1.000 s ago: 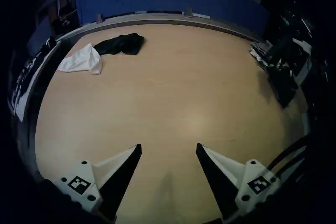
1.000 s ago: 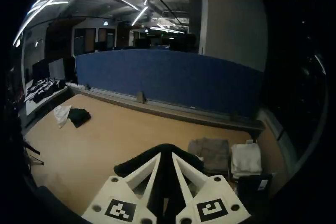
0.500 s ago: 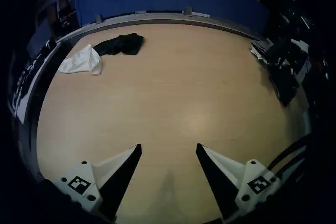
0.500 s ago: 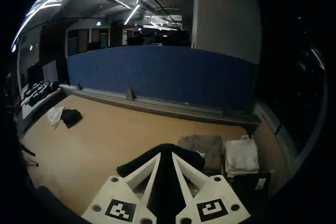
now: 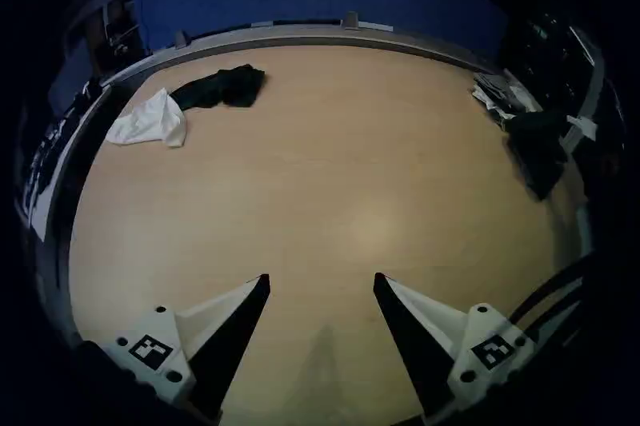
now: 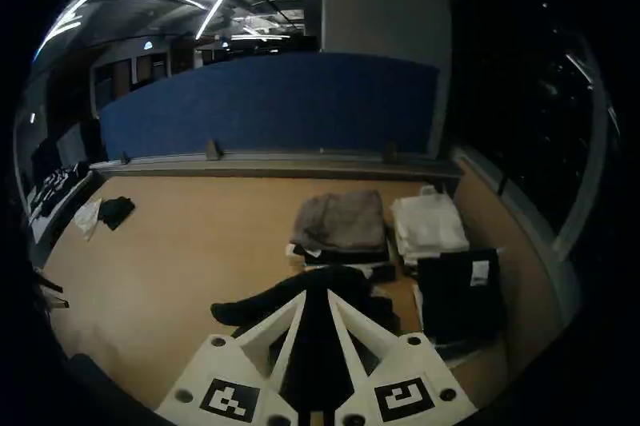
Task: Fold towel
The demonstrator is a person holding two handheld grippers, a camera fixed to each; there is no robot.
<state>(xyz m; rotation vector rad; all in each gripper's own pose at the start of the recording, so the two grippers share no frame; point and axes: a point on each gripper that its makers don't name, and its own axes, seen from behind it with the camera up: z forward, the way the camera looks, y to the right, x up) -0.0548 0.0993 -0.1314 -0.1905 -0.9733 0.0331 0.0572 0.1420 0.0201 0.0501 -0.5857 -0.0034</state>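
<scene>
My right gripper [image 6: 318, 298] is shut on a black towel [image 6: 264, 302], which trails off to the left over the wooden table [image 6: 200, 250]. The same dark towel [image 5: 538, 150] hangs at the right edge of the left gripper view. My left gripper [image 5: 318, 278] is open low over bare table [image 5: 336, 170], with nothing between its fingers. Far off at the table's back left lie a crumpled white cloth [image 5: 150, 117] and a crumpled black cloth [image 5: 222, 85], also visible as the white cloth [image 6: 86, 216] and black cloth [image 6: 118, 210] in the right gripper view.
Just beyond the right gripper stand folded stacks: a grey-brown towel on top of one [image 6: 340, 220], a white one [image 6: 430, 226], and a black folded piece with a label [image 6: 461, 294]. A blue partition [image 6: 264, 106] runs along the table's far edge.
The right gripper's view has swung right and tipped down, so the folded stacks now sit closer and more central. The left gripper has drifted only slightly and stays open.
</scene>
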